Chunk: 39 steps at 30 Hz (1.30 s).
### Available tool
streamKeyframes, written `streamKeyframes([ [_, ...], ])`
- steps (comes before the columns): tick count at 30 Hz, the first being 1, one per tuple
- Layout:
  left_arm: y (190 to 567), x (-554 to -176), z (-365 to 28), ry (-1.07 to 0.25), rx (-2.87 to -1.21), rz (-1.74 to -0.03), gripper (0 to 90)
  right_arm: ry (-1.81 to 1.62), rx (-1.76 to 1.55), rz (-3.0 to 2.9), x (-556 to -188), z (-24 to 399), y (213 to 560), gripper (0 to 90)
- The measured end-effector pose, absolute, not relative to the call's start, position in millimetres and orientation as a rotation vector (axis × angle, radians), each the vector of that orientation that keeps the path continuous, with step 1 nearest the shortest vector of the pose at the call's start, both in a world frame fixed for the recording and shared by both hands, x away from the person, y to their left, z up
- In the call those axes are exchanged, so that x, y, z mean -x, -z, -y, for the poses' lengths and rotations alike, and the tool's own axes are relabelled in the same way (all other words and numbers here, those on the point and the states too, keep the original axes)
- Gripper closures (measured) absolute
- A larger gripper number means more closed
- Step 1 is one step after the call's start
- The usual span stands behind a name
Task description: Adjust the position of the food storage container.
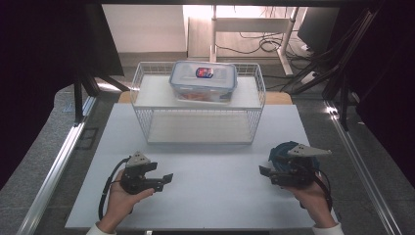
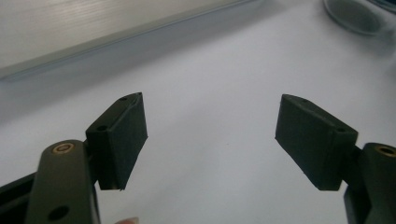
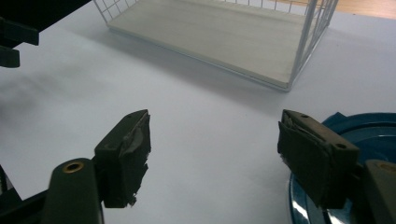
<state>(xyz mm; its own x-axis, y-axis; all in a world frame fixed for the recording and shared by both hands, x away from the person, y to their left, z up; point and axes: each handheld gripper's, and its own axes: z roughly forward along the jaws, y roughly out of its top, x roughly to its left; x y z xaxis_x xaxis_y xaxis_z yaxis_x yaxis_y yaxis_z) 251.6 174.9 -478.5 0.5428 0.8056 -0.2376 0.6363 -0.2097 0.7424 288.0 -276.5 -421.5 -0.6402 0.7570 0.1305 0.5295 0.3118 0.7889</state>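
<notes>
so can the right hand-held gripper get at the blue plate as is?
Probably yes. The right hand-held gripper hangs open right by the blue plate, one pad already over its rim, with nothing between them. The wire rack stands farther back, out of the way.

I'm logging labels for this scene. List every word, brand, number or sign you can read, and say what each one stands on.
No text can be read anywhere in these pictures.
Red and blue sticker on the lid of the clear plastic container, which stands on the white wire rack: too small and blurred to read.
Left gripper, right gripper, blue plate: no markings show.
</notes>
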Motion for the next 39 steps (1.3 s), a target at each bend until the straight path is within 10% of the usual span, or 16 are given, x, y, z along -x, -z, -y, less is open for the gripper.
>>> streamKeyframes([
  [24, 490, -257, -181, -0.215, -1.936, -1.21, 21.0, -0.749, -1.482, -2.238, -371, 393, 414, 87.4],
  [39, 491, -258, -179, -0.215, -1.921, -1.224, 21.7, -0.599, -1.553, -2.32, -393, 416, 445, 88.8],
])
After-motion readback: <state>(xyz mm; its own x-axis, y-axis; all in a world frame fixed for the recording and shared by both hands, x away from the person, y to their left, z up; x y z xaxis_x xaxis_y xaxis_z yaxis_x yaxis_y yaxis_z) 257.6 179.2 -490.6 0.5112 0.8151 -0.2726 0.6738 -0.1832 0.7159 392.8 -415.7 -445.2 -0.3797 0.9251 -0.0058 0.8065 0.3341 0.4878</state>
